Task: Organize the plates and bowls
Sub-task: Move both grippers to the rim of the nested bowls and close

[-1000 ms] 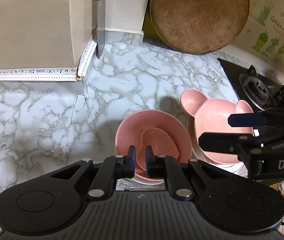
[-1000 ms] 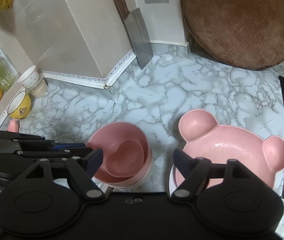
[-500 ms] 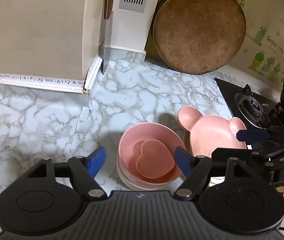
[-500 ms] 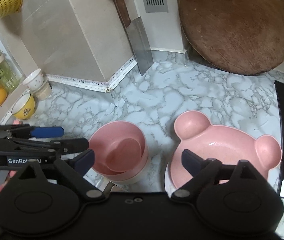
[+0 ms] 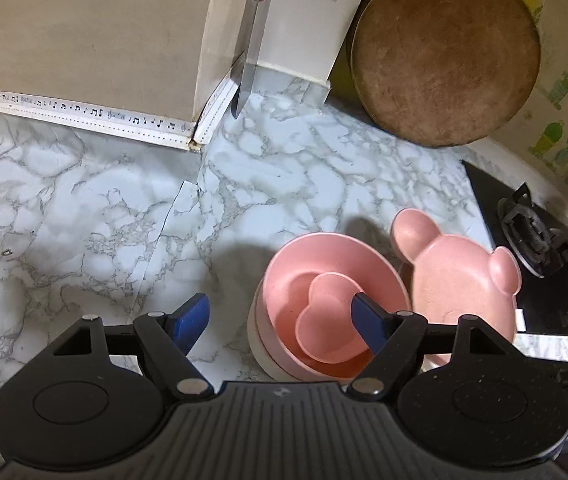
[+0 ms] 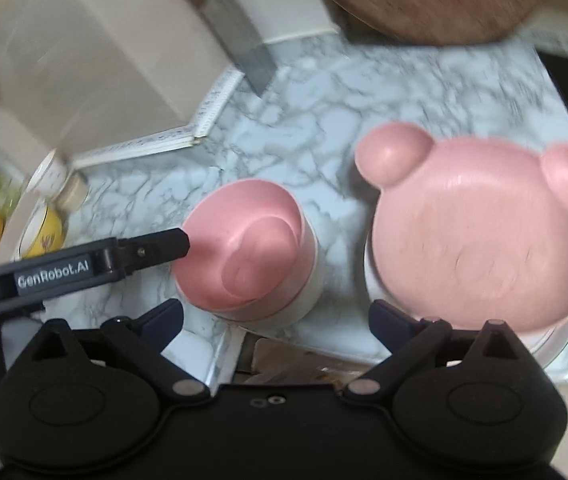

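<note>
A pink bowl (image 5: 296,268) sits nested in a white bowl (image 6: 304,292) on the marble counter, with a small pink heart-shaped dish (image 5: 324,320) lying inside it. To its right a pink bear-shaped plate (image 5: 456,280) rests on a white plate (image 6: 564,332). My left gripper (image 5: 280,318) is open, one fingertip over the bowl's inside and the other outside its left rim. My right gripper (image 6: 276,316) is open just before the counter's front edge, short of both stacks, with nothing between its fingers. A finger (image 6: 156,248) of the left gripper reaches the pink bowl (image 6: 244,248) from the left.
A round wooden board (image 5: 444,56) and a cleaver (image 5: 248,76) lean against the back wall. A black gas stove (image 5: 532,240) lies at the right. Yellow and white cups (image 6: 44,232) stand at the far left. The counter's front edge (image 6: 224,344) is close below.
My left gripper, shut at the pink bowl's near rim a second ago, has opened wide. The right gripper has widened, sunk and rolled; its view is now blurred.
</note>
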`<state>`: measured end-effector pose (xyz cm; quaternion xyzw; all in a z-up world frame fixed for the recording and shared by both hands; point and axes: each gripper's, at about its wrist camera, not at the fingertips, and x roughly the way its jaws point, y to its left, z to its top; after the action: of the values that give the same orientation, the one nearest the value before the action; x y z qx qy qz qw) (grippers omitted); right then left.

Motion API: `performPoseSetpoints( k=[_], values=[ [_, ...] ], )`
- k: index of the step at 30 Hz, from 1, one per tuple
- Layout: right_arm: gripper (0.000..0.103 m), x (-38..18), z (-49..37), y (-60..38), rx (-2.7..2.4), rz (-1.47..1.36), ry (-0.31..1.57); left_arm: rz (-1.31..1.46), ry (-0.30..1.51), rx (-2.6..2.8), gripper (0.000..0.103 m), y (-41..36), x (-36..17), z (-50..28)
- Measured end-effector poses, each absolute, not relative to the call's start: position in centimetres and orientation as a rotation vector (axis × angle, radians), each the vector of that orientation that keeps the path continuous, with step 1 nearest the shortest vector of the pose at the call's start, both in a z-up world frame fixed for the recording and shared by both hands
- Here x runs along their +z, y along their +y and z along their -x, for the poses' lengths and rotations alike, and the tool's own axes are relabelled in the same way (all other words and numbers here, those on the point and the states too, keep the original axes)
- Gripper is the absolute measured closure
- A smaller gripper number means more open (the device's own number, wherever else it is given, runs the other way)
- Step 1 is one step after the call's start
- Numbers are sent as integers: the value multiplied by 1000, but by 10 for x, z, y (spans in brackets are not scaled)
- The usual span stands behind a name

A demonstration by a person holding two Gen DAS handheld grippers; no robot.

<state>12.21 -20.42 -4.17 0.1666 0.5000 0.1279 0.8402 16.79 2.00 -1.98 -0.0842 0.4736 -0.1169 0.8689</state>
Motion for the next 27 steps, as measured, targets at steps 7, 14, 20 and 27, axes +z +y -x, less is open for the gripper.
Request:
performPoseSetpoints(
  k=[7, 14, 20, 27],
  values=[
    [19, -63, -135, -196, 230, -402, 1117, 196, 1049, -242, 25, 17, -42, -187],
    [24, -73, -147, -189, 240, -424, 1142, 193, 1081, -239, 25, 14, -57, -198],
    [29, -76, -157, -184, 252, -413, 1145, 207, 1082, -244, 25, 14, -60, -204],
    [38, -88, -168, -182, 244, -403, 1168, 221, 1076, -259, 26, 12, -65, -204]
  ],
)
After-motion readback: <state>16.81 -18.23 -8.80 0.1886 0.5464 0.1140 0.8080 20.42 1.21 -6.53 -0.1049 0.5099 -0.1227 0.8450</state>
